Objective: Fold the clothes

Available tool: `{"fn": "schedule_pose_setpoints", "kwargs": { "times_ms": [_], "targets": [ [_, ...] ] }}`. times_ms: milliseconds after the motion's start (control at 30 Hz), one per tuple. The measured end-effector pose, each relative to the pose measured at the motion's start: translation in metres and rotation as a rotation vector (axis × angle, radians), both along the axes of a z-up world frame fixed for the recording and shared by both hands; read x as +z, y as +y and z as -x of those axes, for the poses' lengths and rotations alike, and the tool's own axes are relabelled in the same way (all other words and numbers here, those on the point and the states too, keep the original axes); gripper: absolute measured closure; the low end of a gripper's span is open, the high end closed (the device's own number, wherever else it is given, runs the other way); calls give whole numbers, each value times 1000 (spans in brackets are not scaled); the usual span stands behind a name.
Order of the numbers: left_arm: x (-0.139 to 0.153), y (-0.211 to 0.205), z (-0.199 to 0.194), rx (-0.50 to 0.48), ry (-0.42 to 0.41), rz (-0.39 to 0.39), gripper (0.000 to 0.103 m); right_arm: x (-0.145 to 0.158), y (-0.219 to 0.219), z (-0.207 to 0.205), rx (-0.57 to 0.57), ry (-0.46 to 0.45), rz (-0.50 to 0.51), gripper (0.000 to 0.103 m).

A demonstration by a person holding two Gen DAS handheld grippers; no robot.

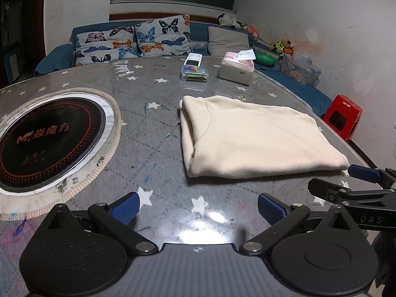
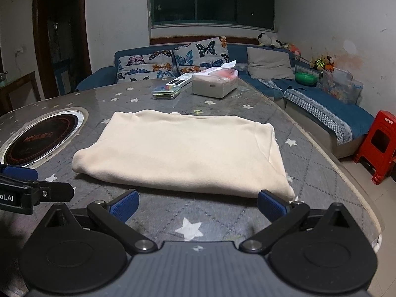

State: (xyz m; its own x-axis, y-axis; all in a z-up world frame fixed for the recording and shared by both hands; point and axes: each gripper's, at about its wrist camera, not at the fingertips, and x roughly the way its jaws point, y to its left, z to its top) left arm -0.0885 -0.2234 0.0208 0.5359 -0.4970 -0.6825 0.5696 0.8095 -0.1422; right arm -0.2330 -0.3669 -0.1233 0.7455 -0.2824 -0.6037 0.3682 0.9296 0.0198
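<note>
A cream garment [image 1: 255, 138] lies folded into a flat rectangle on the grey star-patterned table [image 1: 158, 128]. It also shows in the right wrist view [image 2: 188, 148], straight ahead. My left gripper [image 1: 198, 208] is open and empty, hovering over bare table to the left of and nearer than the garment. My right gripper [image 2: 198, 205] is open and empty, just short of the garment's near edge; its right pad is close to the near right corner. The right gripper also shows at the right edge of the left wrist view [image 1: 346, 180].
A round black induction hob [image 1: 47, 146] is set into the table at the left. A tissue box [image 1: 237, 70], a remote and a small clear box [image 1: 194, 71] stand at the far side. A blue sofa [image 2: 321, 99] and a red stool [image 2: 378, 146] lie beyond the table's right edge.
</note>
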Motion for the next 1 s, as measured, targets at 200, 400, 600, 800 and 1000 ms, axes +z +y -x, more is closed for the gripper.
{"fn": "schedule_pose_setpoints", "kwargs": {
  "times_ms": [200,400,600,800,1000],
  "targets": [
    [2,1,10,-14,-5,4,0,1,7,5,1,-6,3,0],
    [5,1,20,-25,-24,-3,0,3,13,10,3,-14,5,0],
    [7,3,28,-24,-46,-13,0,5,19,17,9,-25,9,0],
    [13,7,41,-25,-74,-11,0,7,26,25,20,-37,10,0],
    [19,11,53,-19,-102,-7,0,11,33,31,32,-54,17,0]
  ]
}}
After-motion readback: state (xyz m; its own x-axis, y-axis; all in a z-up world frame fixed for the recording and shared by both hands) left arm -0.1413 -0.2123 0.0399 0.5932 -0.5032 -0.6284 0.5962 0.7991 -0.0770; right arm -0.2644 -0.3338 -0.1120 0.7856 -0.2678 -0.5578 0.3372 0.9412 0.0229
